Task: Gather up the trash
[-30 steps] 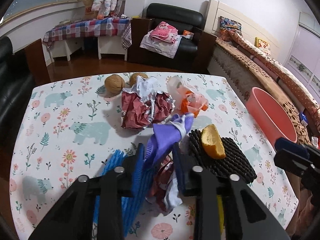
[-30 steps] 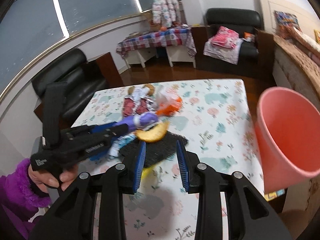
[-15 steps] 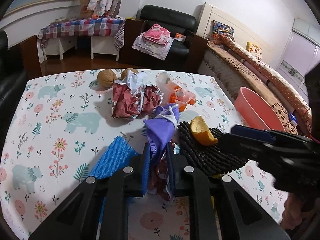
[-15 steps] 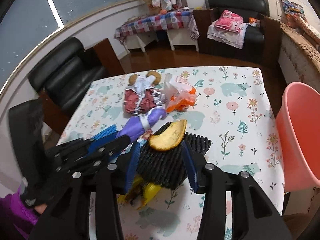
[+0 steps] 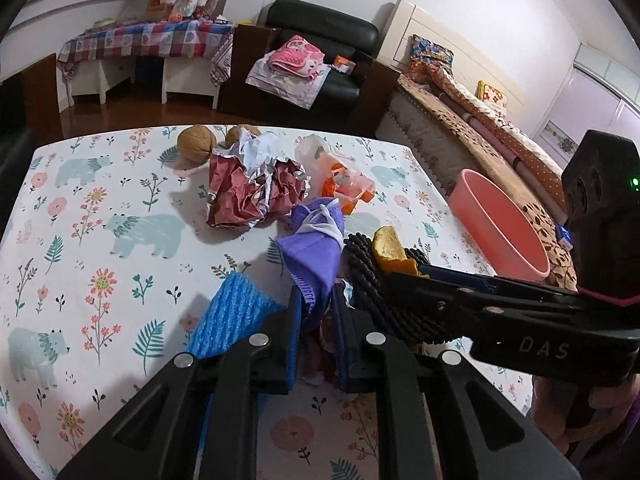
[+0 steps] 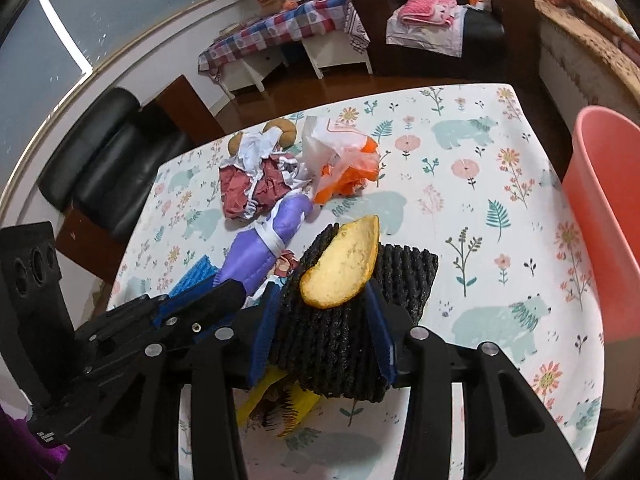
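Two grippers worked one heap on the table (image 5: 120,208). Left gripper (image 5: 314,320) clamped the purple face mask (image 5: 312,256). Right gripper (image 6: 324,332) straddled the black foam netting (image 6: 360,300); whether it gripped could not be told. Risks: orange peel (image 6: 340,268) sliding off when lifted; mask loops dragging neighbouring wrappers. Yellow scrap (image 6: 276,404) beneath netting unidentifiable; pink bin (image 6: 608,220) cut off.

The right gripper (image 6: 326,334) straddles a black mesh pad (image 6: 348,344); a yellow peel (image 6: 342,268) lies at the pad's twelve o'clock edge.
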`<state>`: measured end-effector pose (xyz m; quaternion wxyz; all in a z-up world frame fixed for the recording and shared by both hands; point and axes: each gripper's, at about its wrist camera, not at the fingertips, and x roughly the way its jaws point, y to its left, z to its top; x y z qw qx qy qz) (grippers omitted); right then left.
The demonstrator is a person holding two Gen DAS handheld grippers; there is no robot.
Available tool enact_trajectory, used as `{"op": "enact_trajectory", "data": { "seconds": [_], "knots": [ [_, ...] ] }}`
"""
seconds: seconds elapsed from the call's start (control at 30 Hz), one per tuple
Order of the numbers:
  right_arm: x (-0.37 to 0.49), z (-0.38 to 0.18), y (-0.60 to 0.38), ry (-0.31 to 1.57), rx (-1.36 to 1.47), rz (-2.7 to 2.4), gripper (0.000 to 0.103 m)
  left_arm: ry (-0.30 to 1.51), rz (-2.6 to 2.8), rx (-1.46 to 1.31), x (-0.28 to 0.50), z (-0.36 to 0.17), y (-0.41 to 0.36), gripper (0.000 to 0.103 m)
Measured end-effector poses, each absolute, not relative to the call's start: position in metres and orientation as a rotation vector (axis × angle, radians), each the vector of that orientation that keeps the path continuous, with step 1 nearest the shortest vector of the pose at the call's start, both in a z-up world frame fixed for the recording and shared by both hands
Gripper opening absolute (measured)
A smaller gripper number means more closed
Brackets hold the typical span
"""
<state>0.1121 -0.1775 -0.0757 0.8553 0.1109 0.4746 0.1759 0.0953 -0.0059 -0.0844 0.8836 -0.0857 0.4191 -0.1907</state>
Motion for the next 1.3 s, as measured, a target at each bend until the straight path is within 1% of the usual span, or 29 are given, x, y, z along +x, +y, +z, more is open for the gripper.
{"op": "enact_trajectory", "data": {
  "seconds": [0.23, 0.27, 0.33, 0.37, 0.4, 0.47, 0.7, 1.0, 1.3],
  "knots": [
    [0.113, -0.079, -0.195, 1.005, 0.366, 0.337, 0.044, 0.884, -0.411, -0.117, 0.096, -0.076, -0.015, 0.013],
    [0.114, -0.080, -0.197, 1.006, 0.380, 0.333, 0.038, 0.881, -0.409, -0.101, 0.095, -0.074, -0.017, 0.013],
    [0.113, -0.084, -0.201, 1.017, 0.400, 0.331, 0.021, 0.872, -0.401, -0.085, 0.092, -0.071, -0.021, 0.013],
    [0.113, -0.084, -0.203, 1.017, 0.407, 0.338, 0.015, 0.867, -0.396, -0.081, 0.090, -0.069, -0.022, 0.012],
    [0.111, -0.084, -0.204, 1.012, 0.412, 0.343, 0.014, 0.861, -0.386, -0.079, 0.087, -0.066, -0.023, 0.012],
    [0.104, -0.078, -0.206, 0.988, 0.402, 0.355, 0.007, 0.838, -0.368, -0.091, 0.078, -0.057, -0.021, 0.012],
    [0.066, -0.052, -0.212, 0.887, 0.347, 0.415, 0.005, 0.771, -0.316, -0.097, 0.046, -0.029, -0.016, 0.011],
    [0.024, -0.024, -0.239, 0.767, 0.360, 0.434, 0.005, 0.708, -0.304, -0.074, 0.009, 0.006, -0.023, 0.011],
    [0.014, -0.020, -0.252, 0.739, 0.370, 0.418, 0.005, 0.664, -0.300, -0.066, -0.013, 0.023, -0.029, 0.011]
  ]
}}
